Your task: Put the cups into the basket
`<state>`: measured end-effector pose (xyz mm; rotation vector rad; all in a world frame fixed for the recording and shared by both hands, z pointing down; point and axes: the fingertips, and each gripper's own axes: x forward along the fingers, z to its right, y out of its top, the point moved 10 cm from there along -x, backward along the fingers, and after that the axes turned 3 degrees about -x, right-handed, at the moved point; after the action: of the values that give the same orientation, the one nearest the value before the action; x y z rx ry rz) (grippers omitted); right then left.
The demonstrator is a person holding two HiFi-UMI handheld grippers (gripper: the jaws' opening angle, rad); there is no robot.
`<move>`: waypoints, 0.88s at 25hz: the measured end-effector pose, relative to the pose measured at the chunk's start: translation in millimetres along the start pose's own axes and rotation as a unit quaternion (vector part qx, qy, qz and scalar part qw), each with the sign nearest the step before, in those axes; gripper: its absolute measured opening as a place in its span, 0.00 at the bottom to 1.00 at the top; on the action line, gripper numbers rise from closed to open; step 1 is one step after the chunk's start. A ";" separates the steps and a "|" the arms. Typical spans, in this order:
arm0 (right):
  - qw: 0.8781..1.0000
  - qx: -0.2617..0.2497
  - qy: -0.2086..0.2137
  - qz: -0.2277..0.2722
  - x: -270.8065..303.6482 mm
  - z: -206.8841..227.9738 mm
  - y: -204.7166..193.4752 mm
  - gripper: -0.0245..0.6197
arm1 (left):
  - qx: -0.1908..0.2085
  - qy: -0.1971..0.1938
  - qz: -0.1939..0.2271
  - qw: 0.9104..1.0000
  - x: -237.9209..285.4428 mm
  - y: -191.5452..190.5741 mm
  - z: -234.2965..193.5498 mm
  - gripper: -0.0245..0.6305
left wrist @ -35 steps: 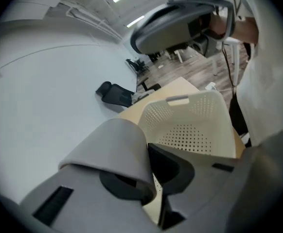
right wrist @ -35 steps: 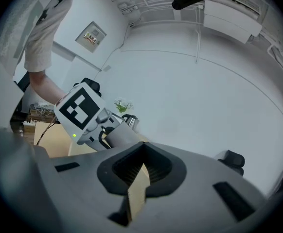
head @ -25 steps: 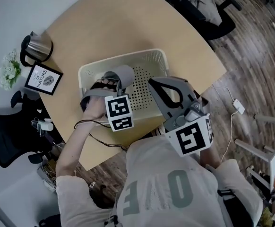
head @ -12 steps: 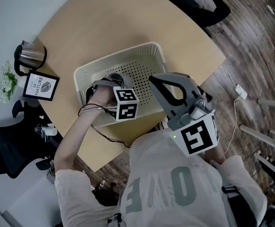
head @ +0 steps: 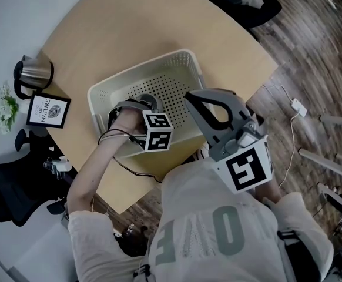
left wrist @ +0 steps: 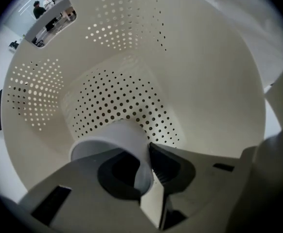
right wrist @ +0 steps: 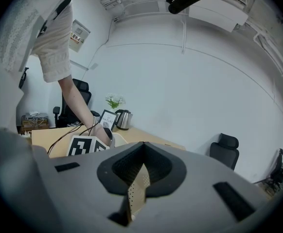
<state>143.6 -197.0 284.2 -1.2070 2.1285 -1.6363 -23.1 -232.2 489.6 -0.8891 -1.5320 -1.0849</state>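
A white perforated basket (head: 185, 59) stands on the round wooden table (head: 159, 16). My left gripper (head: 138, 105) reaches down inside the basket's left half, shut on the wall of a pale grey cup (head: 149, 101). In the left gripper view the cup (left wrist: 113, 142) hangs just above the basket's dotted floor (left wrist: 117, 103), its rim wall pinched between the jaws of the left gripper (left wrist: 149, 165). My right gripper (head: 190, 97) hovers over the basket's right front part, shut with nothing in it. Its jaws meet tip to tip in the right gripper view (right wrist: 142, 145).
A steel kettle (head: 33, 72), a framed picture (head: 47, 111) and a small white plant (head: 3, 107) stand at the table's left edge. A black office chair (head: 12, 187) is beyond that edge. A white cable with a plug (head: 292, 106) lies on the wood floor at right.
My left gripper has lowered the cup from the basket's rim level down into the basket. The right gripper has stayed almost in place.
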 end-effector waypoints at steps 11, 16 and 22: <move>1.000 -0.012 0.017 0.016 -0.5 -4.4 8.3 0.04 | -0.054 0.048 0.046 0.996 -55.0 -12.4 8.2 0.14; 0.999 -0.028 0.023 0.026 4.1 -2.7 18.7 0.04 | -0.170 0.099 0.155 0.968 -113.0 -40.7 10.2 0.14; 0.998 -0.042 0.025 0.045 15.9 0.5 33.2 0.04 | -0.362 0.293 0.413 0.783 -190.2 -78.0 32.6 0.10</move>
<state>117.7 -206.6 259.8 -1.0882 2.2674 -1.5694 -65.0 -228.8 285.7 -1.3776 -0.0785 -1.0984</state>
